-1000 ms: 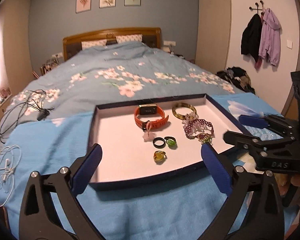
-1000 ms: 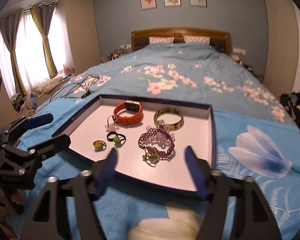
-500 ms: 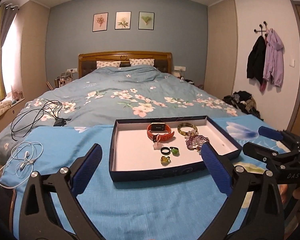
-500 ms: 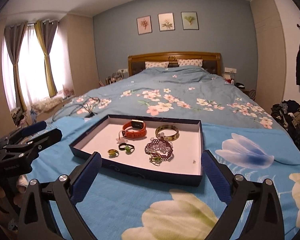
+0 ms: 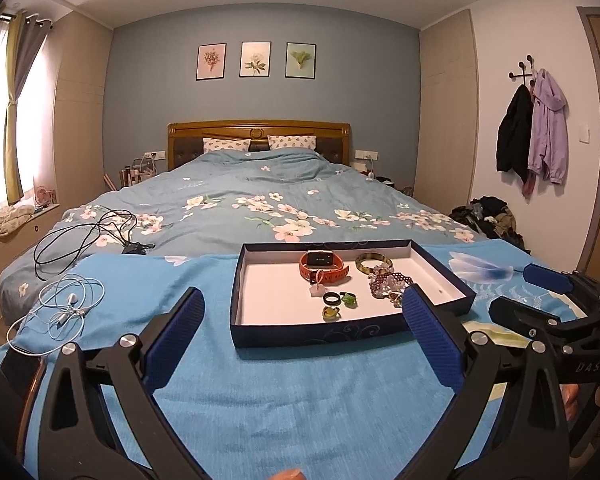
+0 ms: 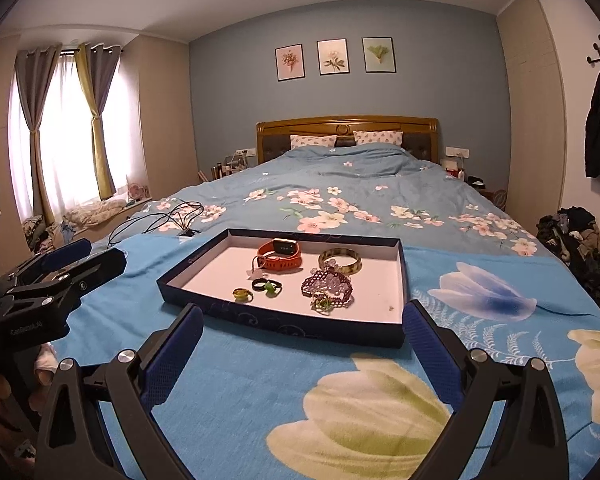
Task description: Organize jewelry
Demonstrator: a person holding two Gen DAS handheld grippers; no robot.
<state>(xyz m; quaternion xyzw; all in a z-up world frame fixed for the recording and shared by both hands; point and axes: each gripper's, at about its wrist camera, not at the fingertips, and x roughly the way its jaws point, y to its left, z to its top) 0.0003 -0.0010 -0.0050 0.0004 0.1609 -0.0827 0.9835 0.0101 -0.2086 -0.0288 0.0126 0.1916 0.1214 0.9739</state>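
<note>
Lying on the blue blanket point(image 5: 300, 392), from left to right: white earphones point(image 5: 66, 304), then a shallow navy tray point(image 5: 320, 336) holding the jewelry. Inside it sit a yellow ring point(image 5: 331, 312), black ring point(image 5: 331, 298) and green ring point(image 5: 349, 299), an orange watch point(image 5: 324, 266), a gold bangle point(image 5: 373, 263) and a purple beaded bracelet point(image 5: 390, 282). Left gripper point(image 5: 304, 336) and right gripper point(image 6: 300, 350) both hover short of the tray, jaws spread wide, gripping nothing.
</note>
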